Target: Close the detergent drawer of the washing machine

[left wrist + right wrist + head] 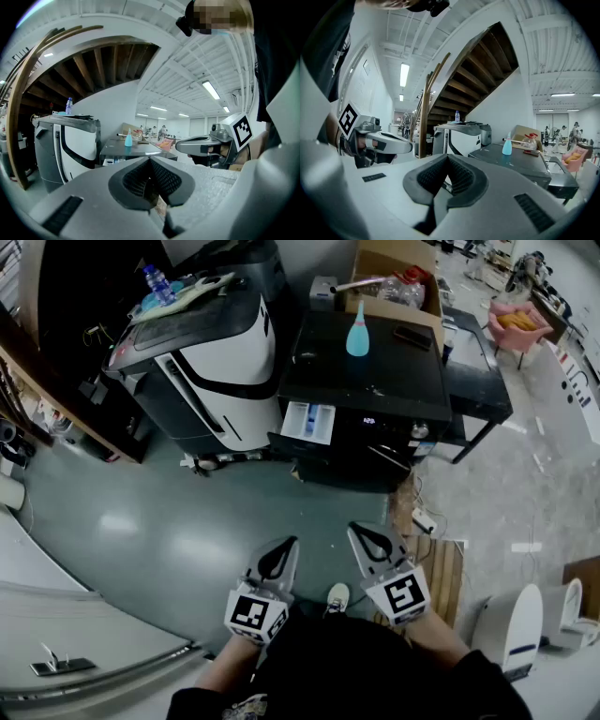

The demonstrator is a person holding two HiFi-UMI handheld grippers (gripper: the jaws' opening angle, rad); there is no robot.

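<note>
Floor (187, 521) grey, blk washer (366, 371) w/ drawer (308, 423) out, blue bottle (357, 331) atop

The grey floor (169, 531) before you carries the black washing machine (375, 381), with a white-and-black machine (220, 357) just beside it on the left. On its top a blue bottle (357, 331) stands near the rear edge, a dark flat thing (412, 336) toward the rear right corner.

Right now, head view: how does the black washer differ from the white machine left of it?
The washer is all black; the machine has white panels with black trim. Washer's detergent drawer stands pulled out; the machine shows no open drawer. Washer's top bears a blue bottle; the machine's a water bottle. Both stand on the floor, side by side.
</note>
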